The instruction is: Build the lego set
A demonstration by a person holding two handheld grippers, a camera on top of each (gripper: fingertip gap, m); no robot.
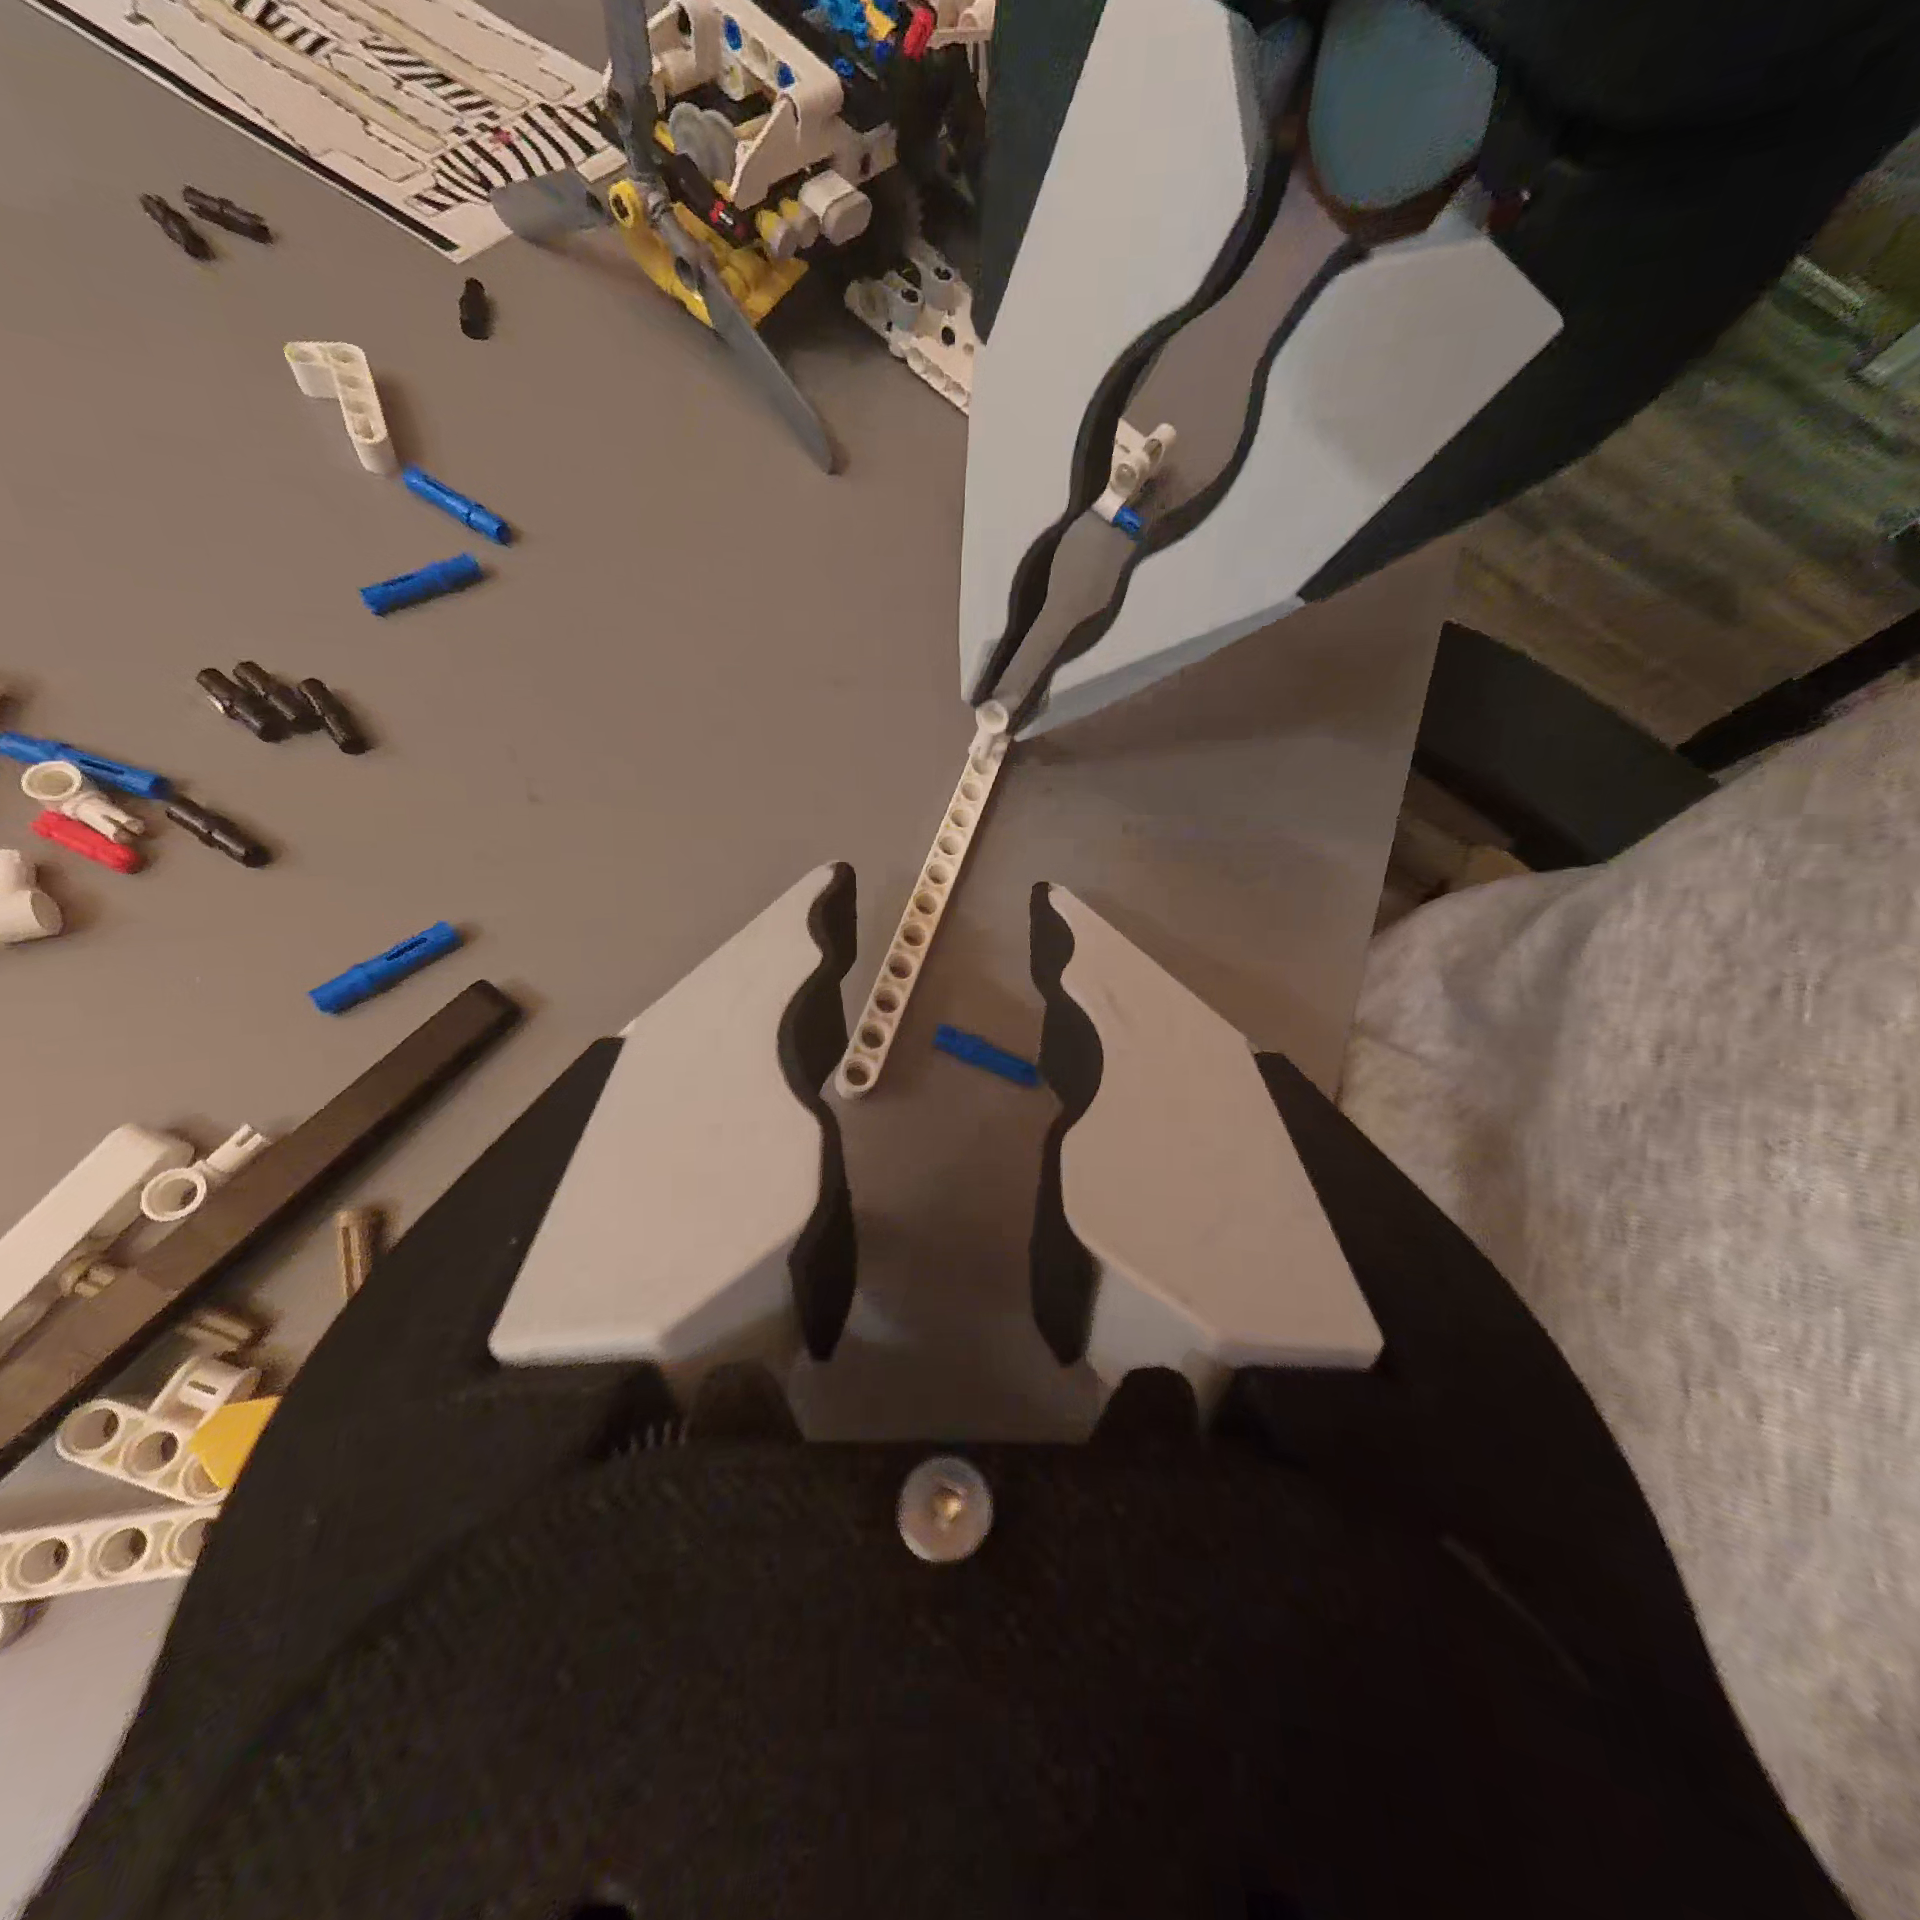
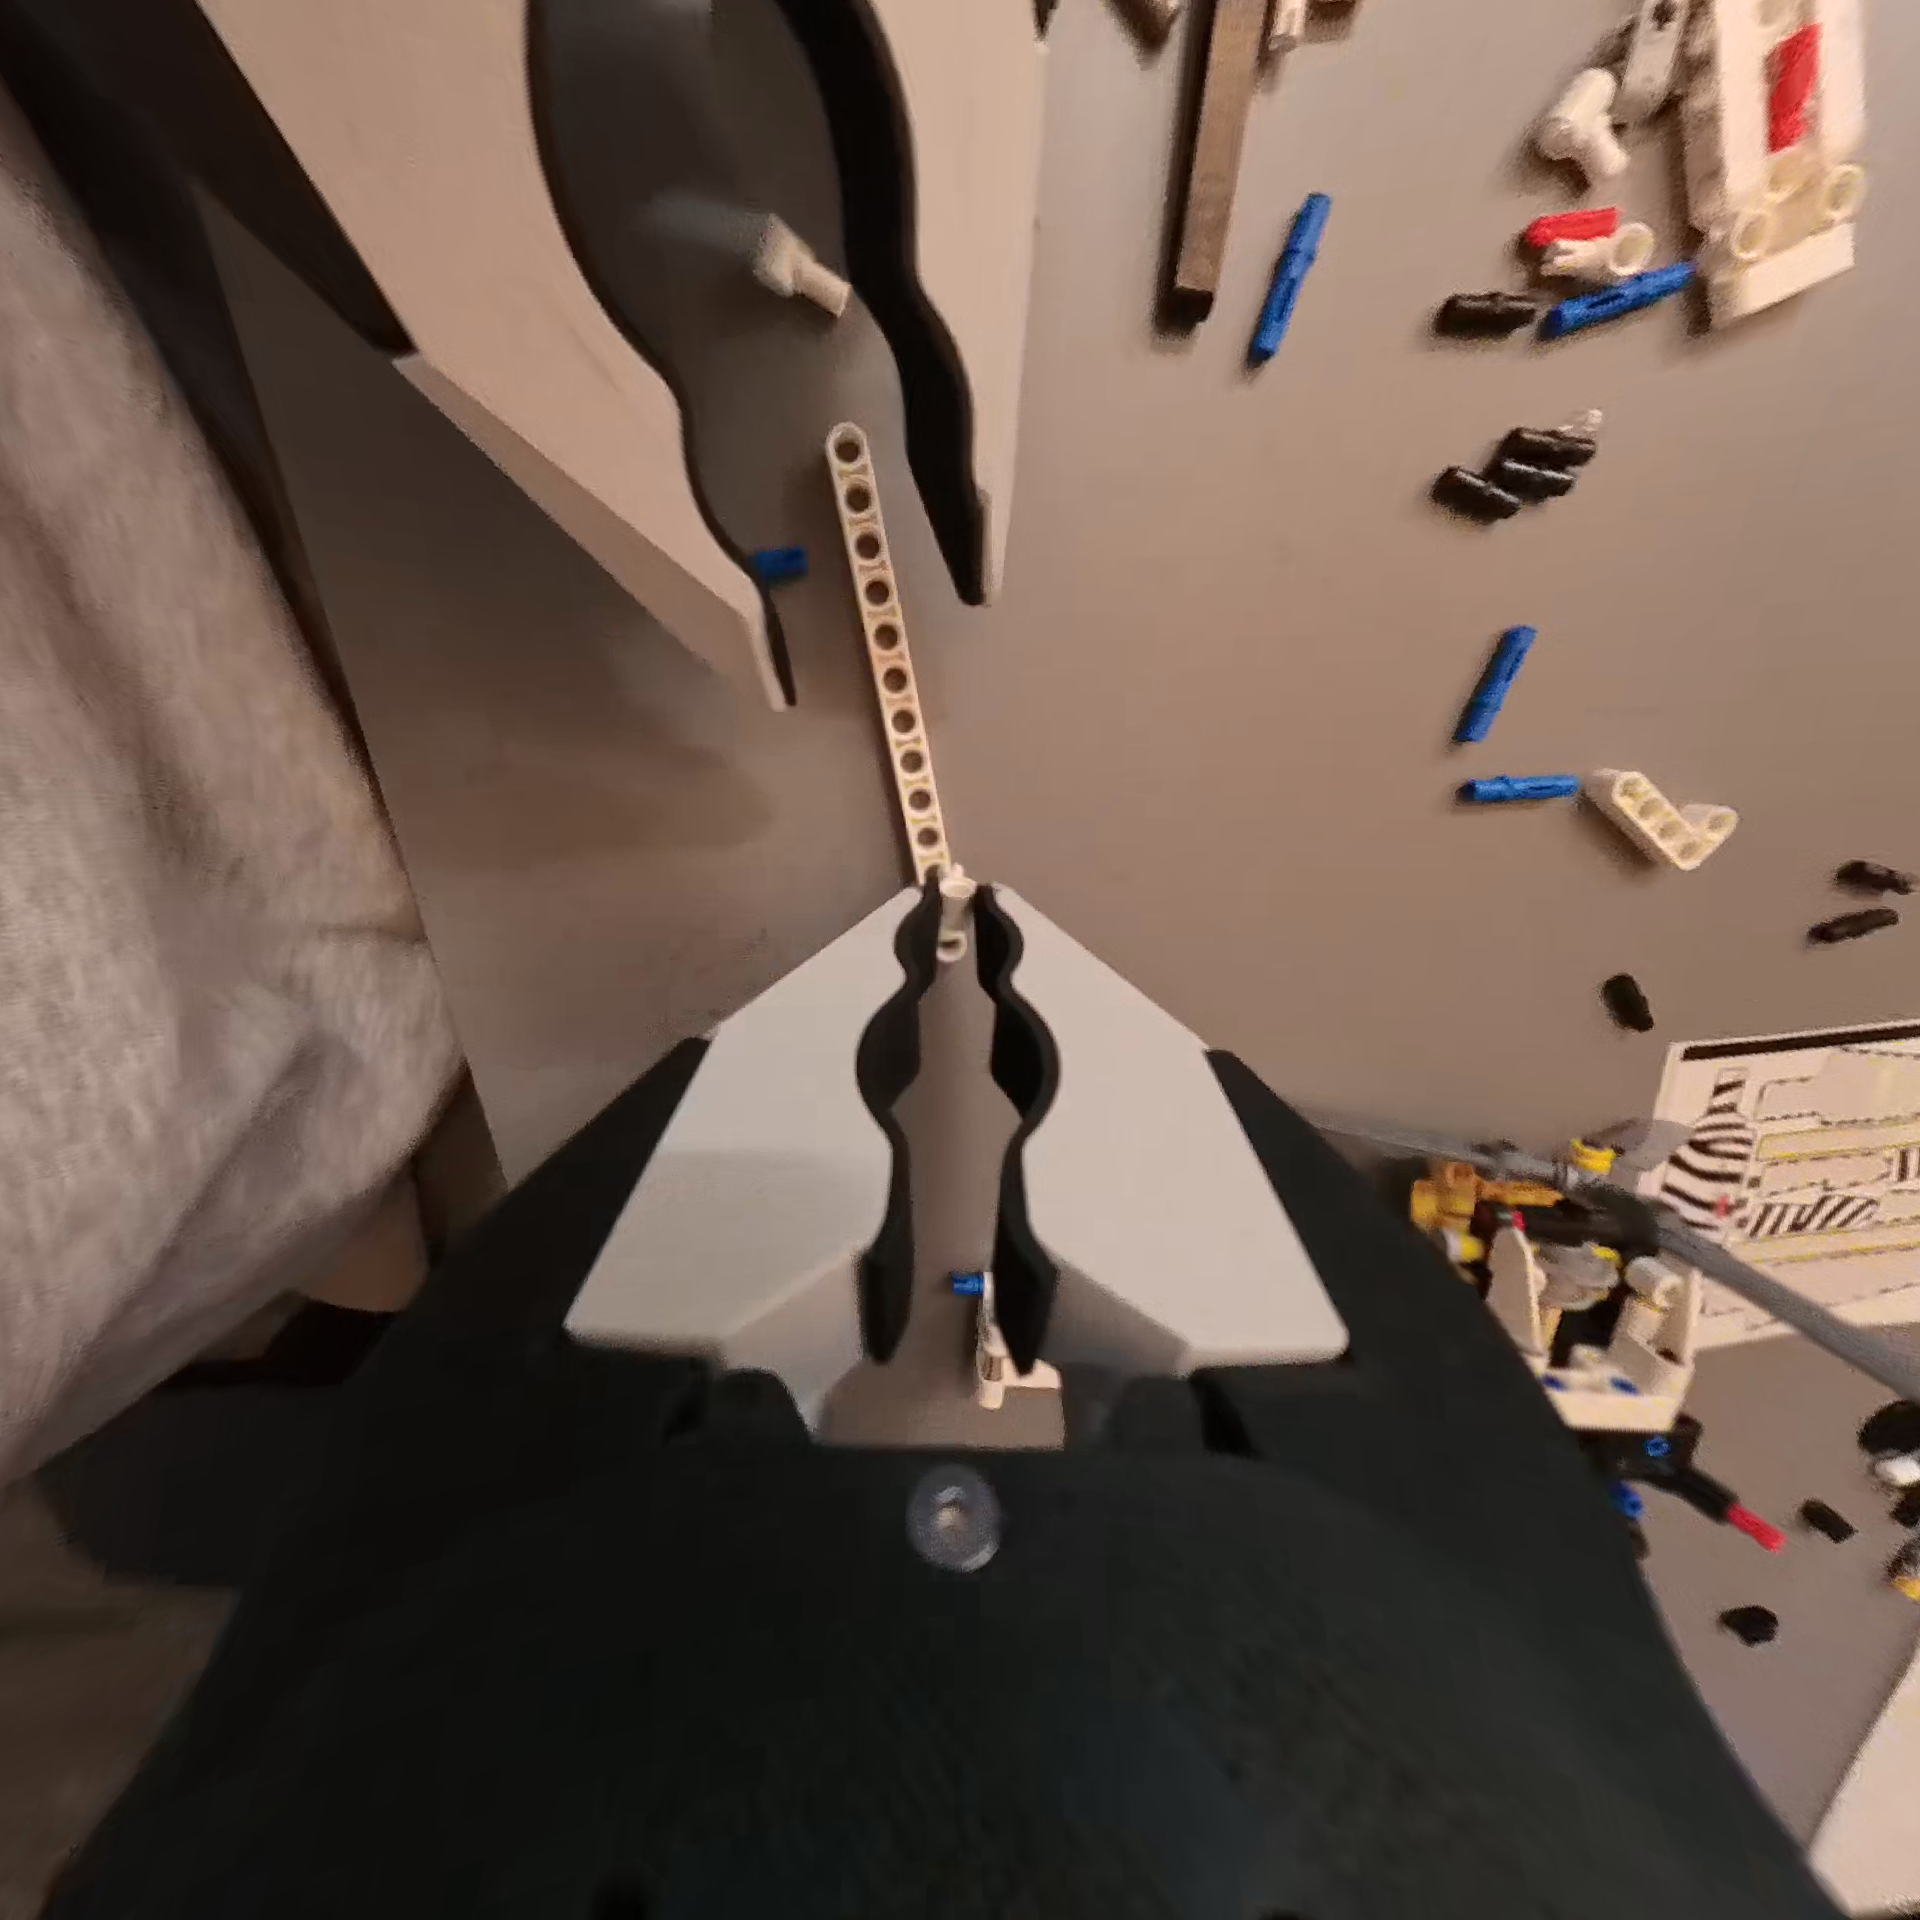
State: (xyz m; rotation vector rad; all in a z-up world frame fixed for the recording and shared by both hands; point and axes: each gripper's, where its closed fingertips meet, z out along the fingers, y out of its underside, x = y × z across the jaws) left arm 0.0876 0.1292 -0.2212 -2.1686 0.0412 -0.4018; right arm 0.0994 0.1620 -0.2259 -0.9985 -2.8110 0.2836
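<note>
A long white beam with holes point(image 1: 928, 902) point(image 2: 888, 655) lies on the grey table point(image 1: 644, 644). My right gripper point(image 1: 995, 709) point(image 2: 952, 896) comes in from the far side and is shut on a small white connector point(image 2: 954, 914) at the beam's far end. My left gripper point(image 1: 940, 891) point(image 2: 878, 639) is open, and its fingers straddle the beam's near end without touching it. A short blue pin point(image 1: 985, 1051) point(image 2: 779, 562) lies between the left fingers. Another small white piece with a blue pin point(image 1: 1138, 473) point(image 2: 992, 1340) lies under the right gripper.
A partly built white and yellow model with grey blades point(image 1: 748, 177) point(image 2: 1558, 1278) stands by a striped instruction sheet point(image 1: 343, 94). Loose blue pins point(image 1: 421, 585), black pins point(image 1: 281, 707), a white L-beam point(image 1: 343, 400) and a long black beam point(image 1: 260, 1174) lie left. A grey sleeve point(image 1: 1662, 1143) is beside the table. Some 4 cm of space lies between my two pairs of fingers. The short blue pin point(image 1: 985, 1051) lies around 4 cm away from my left fingertips.
</note>
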